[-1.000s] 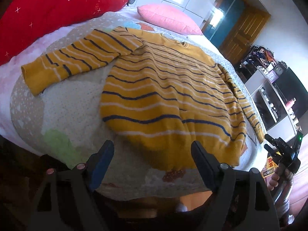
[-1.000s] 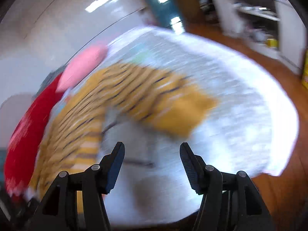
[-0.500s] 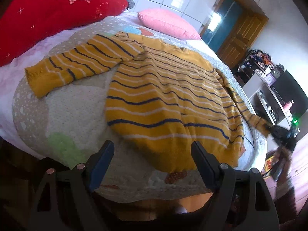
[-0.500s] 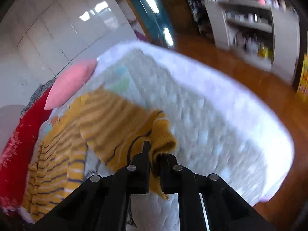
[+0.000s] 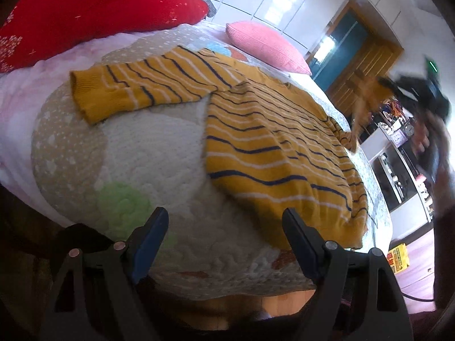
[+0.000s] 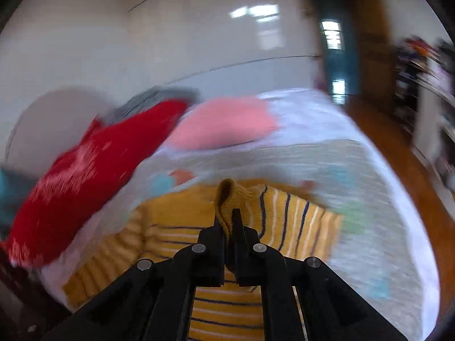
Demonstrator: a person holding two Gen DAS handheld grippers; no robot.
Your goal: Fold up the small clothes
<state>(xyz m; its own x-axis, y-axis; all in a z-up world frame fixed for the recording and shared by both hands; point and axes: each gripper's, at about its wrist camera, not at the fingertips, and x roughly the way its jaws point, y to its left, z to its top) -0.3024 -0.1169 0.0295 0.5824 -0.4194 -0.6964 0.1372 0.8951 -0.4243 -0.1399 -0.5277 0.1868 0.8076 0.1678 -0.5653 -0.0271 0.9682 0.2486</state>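
R gripper (image 6: 227, 221) jaws clamped on sweater (image 5: 273, 153) cuff, view blurred; L gripper (image 5: 224, 241) jaws apart, empty.

A home bedroom — quilted bed (image 5: 159, 153), red pillow (image 5: 93, 11), pink pillow (image 5: 264, 45). Wooden door (image 5: 366, 65) beyond, cluttered shelves (image 5: 398, 130) beside it.

Bright daylight, glare on walls; right view motion-blurred, edges fisheye-warped.

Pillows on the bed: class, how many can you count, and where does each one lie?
2. The red pillow lies at the bed's far left; the pink pillow lies beyond the sweater's collar. Others may be hidden.
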